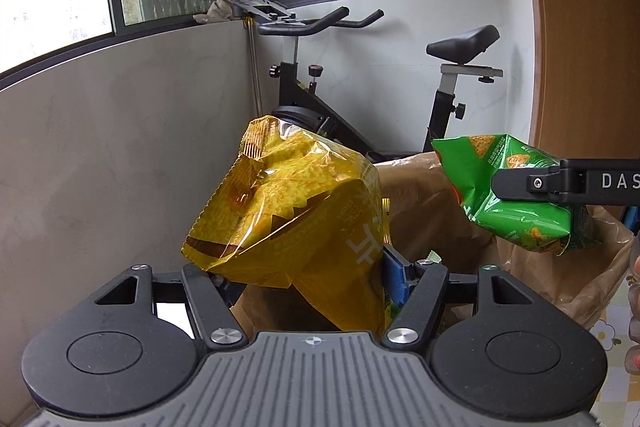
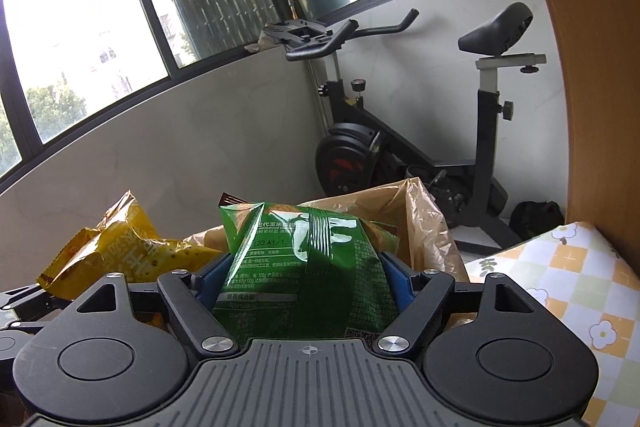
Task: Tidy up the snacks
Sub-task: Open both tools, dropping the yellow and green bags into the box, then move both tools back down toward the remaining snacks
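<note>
My left gripper [image 1: 308,283] is shut on a yellow chip bag [image 1: 292,211] and holds it up in the air above a brown paper bag [image 1: 432,203]. My right gripper [image 2: 308,279] is shut on a green chip bag [image 2: 308,259], also held above the brown bag [image 2: 424,227]. In the left wrist view the right gripper [image 1: 504,183] comes in from the right, clamped on the green bag [image 1: 512,187]. In the right wrist view the yellow bag [image 2: 124,251] is at the left.
An exercise bike [image 1: 360,83] stands behind in the corner under the windows. A wooden panel [image 1: 592,27] runs along the right. A flower-patterned checked cloth [image 2: 568,275] covers the surface at the right.
</note>
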Motion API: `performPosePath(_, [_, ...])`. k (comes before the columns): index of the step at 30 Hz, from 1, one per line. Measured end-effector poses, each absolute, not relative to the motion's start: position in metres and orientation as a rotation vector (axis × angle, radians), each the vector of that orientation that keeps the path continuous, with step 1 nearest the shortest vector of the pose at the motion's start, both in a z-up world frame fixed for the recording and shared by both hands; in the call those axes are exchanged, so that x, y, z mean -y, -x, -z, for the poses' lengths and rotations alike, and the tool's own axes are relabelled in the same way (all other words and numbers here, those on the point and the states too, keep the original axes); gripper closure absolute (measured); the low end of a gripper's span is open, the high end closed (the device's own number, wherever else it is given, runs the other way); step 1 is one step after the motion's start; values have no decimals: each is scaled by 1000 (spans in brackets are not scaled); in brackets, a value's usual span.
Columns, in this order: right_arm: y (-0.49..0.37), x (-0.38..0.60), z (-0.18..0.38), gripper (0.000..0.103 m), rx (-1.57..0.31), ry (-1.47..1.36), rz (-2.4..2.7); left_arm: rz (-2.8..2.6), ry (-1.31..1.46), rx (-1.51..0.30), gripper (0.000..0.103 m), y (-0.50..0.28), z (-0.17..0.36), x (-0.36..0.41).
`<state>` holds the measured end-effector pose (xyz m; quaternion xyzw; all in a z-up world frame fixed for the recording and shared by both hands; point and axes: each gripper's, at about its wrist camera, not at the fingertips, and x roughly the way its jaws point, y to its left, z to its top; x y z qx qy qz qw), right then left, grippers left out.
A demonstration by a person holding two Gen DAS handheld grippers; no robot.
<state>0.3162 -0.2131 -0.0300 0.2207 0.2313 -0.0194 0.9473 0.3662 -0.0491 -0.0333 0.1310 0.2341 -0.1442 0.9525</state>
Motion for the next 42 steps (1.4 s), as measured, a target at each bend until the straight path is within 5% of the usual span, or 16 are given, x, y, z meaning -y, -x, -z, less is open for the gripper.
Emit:
performPosePath(6, [-314,216,32,24,-480,-481,40,288,-229,-493,23,-374,34,46])
performPosePath(30, [-218,205,18,24,-459,-418,62,257,-151,-486,22,-290,-1,-24])
performPosePath(42, [-132,163,92,24,-611,-346,48,244,-36,-569,20,-220,72,-66])
